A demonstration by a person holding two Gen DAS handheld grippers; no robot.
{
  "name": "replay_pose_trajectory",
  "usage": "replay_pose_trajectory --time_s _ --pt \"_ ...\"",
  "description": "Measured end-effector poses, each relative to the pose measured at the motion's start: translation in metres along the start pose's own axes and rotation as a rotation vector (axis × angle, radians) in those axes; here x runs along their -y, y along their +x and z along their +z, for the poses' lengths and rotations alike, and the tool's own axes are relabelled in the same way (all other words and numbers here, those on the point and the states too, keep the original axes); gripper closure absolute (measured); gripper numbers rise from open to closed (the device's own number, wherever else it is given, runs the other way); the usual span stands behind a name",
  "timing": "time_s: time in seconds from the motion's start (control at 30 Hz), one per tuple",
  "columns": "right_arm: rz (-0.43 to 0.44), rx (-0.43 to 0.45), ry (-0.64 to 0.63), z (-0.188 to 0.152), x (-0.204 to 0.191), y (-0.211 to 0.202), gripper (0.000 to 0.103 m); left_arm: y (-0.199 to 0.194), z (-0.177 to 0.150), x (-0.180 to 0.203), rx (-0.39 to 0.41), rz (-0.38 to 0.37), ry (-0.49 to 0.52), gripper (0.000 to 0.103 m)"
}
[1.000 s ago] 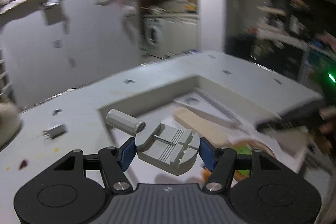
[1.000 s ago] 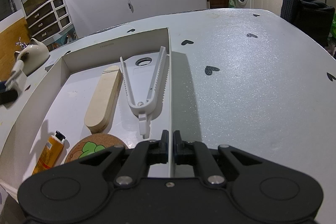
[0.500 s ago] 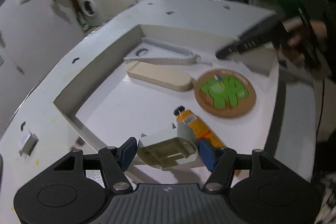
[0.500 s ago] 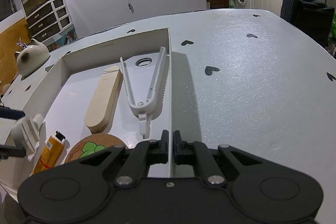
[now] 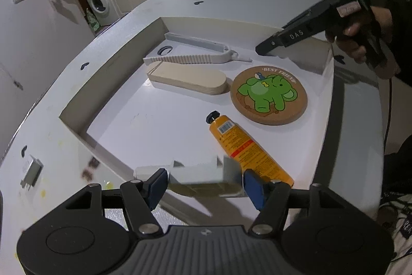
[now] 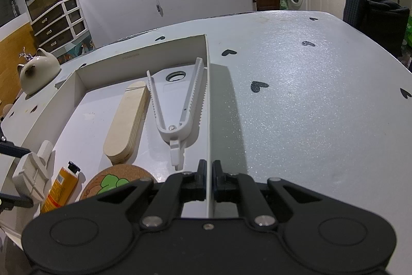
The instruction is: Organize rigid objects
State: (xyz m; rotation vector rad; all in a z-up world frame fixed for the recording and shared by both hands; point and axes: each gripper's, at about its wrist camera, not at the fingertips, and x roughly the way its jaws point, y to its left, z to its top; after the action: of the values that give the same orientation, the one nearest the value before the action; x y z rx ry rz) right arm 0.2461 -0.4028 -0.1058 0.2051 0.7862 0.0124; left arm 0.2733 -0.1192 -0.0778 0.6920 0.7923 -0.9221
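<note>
— What was the left hand-held gripper doing?
— Its blue pads had a grey slotted block between them, over the near wall of the white box on the bench. The jaws were opening. The right pad stood just off the block's side, and the block was blurred, so I could not tell whether it was gripped.
— And the right hand-held gripper?
— Closed on the box's thin right wall, pinching it between both fingers.
— What lay in the box?
— A white serrated clamp tool along the far wall, a flat wooden piece just beside it, a cork coaster with a green elephant, and an orange tube with a black cap nearest the block.
</note>
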Motion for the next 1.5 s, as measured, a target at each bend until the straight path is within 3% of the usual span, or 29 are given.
replay_pose_trajectory --time_s 0.07,0.3,0.5,0.57,0.67,0.9,1.17,1.33,1.5 --pt "-0.001 0.0 0.0 0.0 0.0 0.0 0.097 -0.003 -0.002 -0.002 0.005 -0.008 -0.022 0.028" --pt "-0.001 0.001 0.0 0.0 0.0 0.0 0.097 -0.014 -0.001 -0.004 0.043 -0.034 -0.069 0.028" --pt "-0.001 0.001 0.0 0.0 0.0 0.0 0.097 -0.023 0.011 -0.007 0.115 -0.034 -0.149 0.047" --pt "-0.001 0.001 0.0 0.0 0.0 0.0 0.097 -0.022 0.014 -0.006 0.11 -0.014 -0.153 0.059" --pt "0.0 0.002 0.001 -0.001 0.0 0.0 0.097 -0.018 0.014 -0.004 0.078 0.018 -0.14 0.069" --pt "-0.001 0.001 0.001 -0.001 0.0 0.0 0.097 -0.025 0.0 0.003 0.003 0.079 -0.05 0.069" --pt "0.0 0.004 0.003 0.0 0.001 0.0 0.097 -0.029 0.003 0.001 0.003 0.157 -0.023 0.067" --pt "0.002 0.003 0.003 -0.001 0.001 0.0 0.097 -0.021 0.007 -0.002 -0.019 0.156 -0.021 0.067" --pt "0.002 0.003 0.002 -0.001 0.001 0.0 0.097 -0.018 0.011 -0.009 -0.011 0.204 -0.037 0.067"
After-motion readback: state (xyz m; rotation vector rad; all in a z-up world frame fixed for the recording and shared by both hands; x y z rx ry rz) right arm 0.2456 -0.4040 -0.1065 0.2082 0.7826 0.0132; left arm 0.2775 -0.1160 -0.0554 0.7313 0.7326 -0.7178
